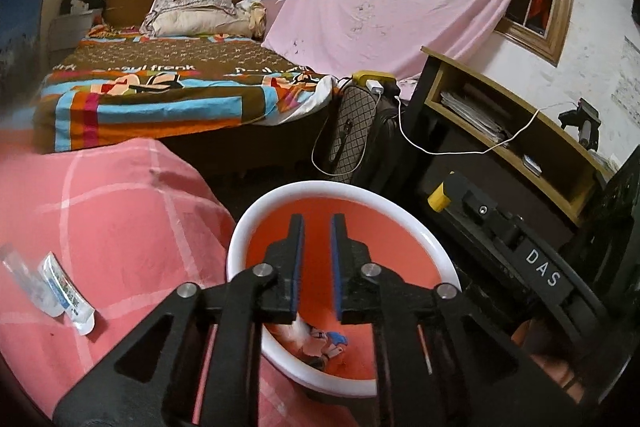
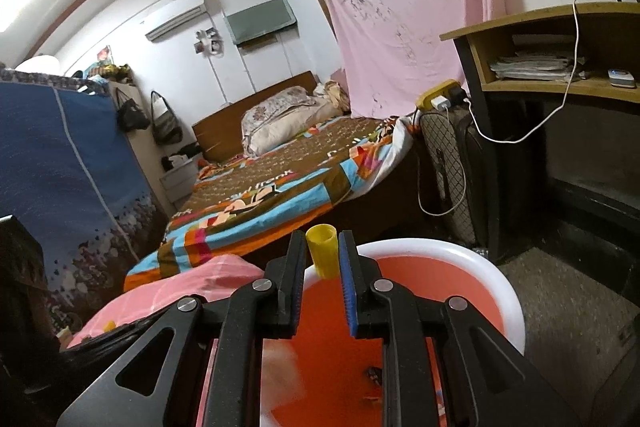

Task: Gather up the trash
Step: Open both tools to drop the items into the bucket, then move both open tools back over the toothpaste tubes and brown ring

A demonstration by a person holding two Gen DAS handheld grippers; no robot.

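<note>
An orange basin with a white rim sits low in front of me, some scraps of trash lying in its bottom. My left gripper hangs over the basin, shut, with nothing between its fingers. My right gripper is shut on a small yellow plastic cap above the far rim of the basin. The left wrist view shows that gripper at the right with the yellow cap at its tip. A clear wrapper and a white-blue sachet lie on the pink checked blanket.
A bed with a colourful cover stands behind the basin. Bags with a charger and white cable lean by its foot. A black desk with a wooden shelf is at the right, a blue fabric wardrobe at the left.
</note>
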